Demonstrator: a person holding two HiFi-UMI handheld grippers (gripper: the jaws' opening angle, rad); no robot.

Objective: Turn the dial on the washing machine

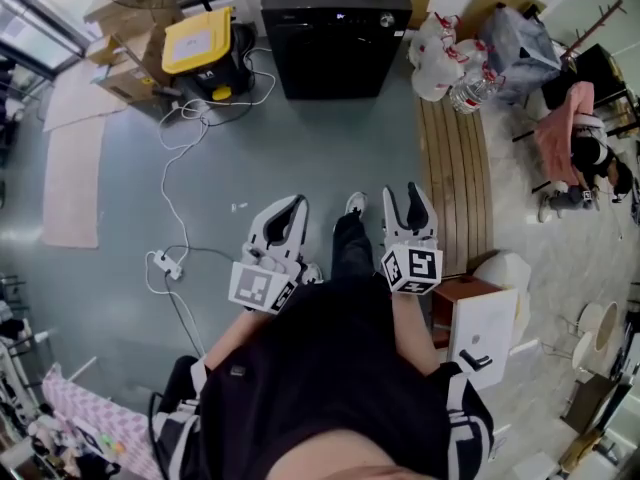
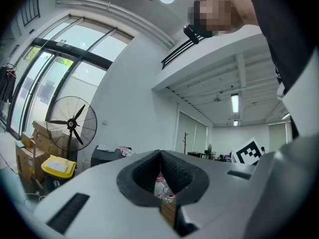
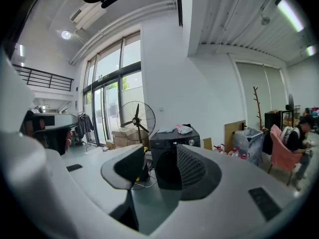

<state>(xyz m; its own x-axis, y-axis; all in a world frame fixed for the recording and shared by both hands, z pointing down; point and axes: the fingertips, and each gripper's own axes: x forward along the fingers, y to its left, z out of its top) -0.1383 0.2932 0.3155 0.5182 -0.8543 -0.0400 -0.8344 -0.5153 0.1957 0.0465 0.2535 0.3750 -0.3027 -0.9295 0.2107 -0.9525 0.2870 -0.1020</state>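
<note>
The black washing machine stands on the floor far ahead, its round dial at the front's upper right corner. Both grippers hang at waist height, well short of it. My right gripper is open with nothing between its fingers. In the right gripper view the machine shows through the gap between the jaws, dial at its top right. My left gripper is shut, tips touching and empty. The left gripper view has the machine far off to the left.
A yellow-lidded box sits left of the machine, with white cables and a power strip trailing over the grey floor. A wooden slatted bench and plastic bags lie to the right. A person sits at far right. A standing fan is behind.
</note>
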